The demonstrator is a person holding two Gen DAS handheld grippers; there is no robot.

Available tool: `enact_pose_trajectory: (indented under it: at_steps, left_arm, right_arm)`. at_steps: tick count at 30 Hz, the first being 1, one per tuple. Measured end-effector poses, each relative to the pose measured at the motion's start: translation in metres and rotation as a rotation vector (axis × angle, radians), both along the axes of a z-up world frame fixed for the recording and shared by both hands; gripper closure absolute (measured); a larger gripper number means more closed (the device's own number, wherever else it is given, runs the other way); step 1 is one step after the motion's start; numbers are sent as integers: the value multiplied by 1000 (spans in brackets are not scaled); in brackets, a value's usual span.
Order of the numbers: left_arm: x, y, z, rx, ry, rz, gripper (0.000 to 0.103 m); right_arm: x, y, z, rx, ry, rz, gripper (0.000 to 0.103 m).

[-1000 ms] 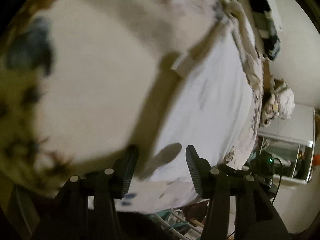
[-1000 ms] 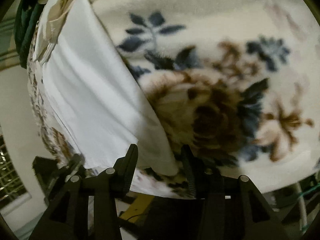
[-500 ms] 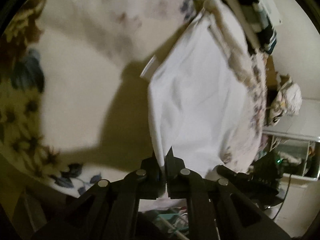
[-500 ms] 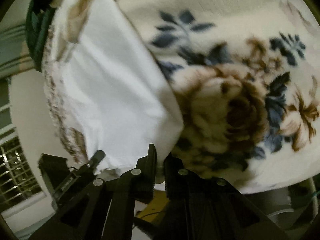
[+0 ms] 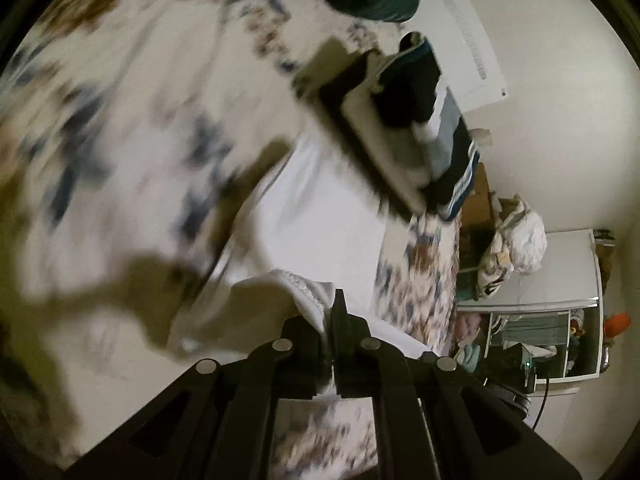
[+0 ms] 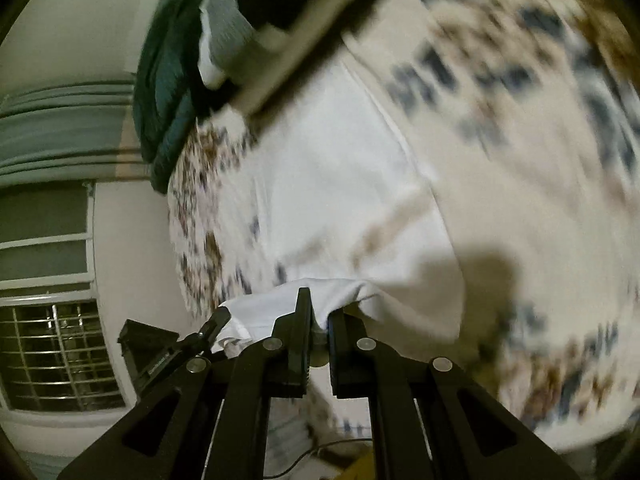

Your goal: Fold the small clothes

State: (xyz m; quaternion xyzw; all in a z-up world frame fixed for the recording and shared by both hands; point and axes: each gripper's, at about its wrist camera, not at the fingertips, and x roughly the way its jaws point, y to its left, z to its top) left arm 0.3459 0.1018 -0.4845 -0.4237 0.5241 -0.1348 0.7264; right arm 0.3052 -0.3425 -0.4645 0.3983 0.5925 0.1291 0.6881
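Observation:
A white garment point(image 5: 320, 216) lies spread on a floral blanket point(image 5: 120, 128); it also shows in the right wrist view point(image 6: 340, 184). My left gripper point(image 5: 330, 320) is shut on the garment's stitched near edge and holds it lifted. My right gripper point(image 6: 318, 320) is shut on another part of the near edge, bunched and raised off the blanket point(image 6: 540, 160). Both views are blurred by motion.
A stack of folded dark and striped clothes point(image 5: 432, 128) sits on a flat board at the far end, also seen from the right wrist point(image 6: 248, 24). A dark green bundle point(image 6: 168, 92) lies beside it. A white cabinet point(image 5: 560, 280) stands past the bed edge.
Both grippers closed on the garment's near edge a second ago and have since lifted it and carried it toward the far end; the folded stack has come into view.

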Motion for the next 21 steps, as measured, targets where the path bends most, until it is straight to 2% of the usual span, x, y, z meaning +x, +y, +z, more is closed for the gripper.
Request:
enact_pose_trajectory:
  at_steps: [4, 7, 8, 9, 10, 11, 12, 13, 16, 19, 21]
  left_arm:
    - [73, -3, -9, 1, -16, -22, 97]
    - [108, 3, -15, 0, -16, -13, 94]
    - [115, 6, -16, -3, -17, -5, 92]
    - [122, 13, -16, -13, -23, 6, 85]
    - [125, 19, -14, -13, -31, 15, 69]
    - [128, 23, -12, -8, -39, 24, 59]
    - [127, 31, -11, 3, -54, 40, 48]
    - [126, 33, -10, 14, -60, 47, 47]
    - [122, 33, -16, 78, -42, -8, 47]
    - [121, 17, -28, 170, -21, -110, 47]
    - [123, 6, -34, 204, -15, -156, 47]
  right_arm:
    - [75, -5, -2, -75, -27, -45, 96]
    - [122, 2, -13, -120, -24, -58, 93]
    - [132, 1, -19, -119, -15, -70, 93]
    - [140, -2, -23, -105, -8, -77, 89]
    - [145, -8, -25, -85, -3, -90, 81]
    - [145, -13, -25, -82, -6, -102, 75]
    - [144, -18, -23, -91, -15, -112, 58]
    - [138, -19, -22, -107, -22, -117, 48]
    - [128, -25, -26, -158, -2, -97, 47]
    - [117, -27, -35, -215, 21, -60, 47]
    - [117, -23, -42, -256, 32, -33, 47]
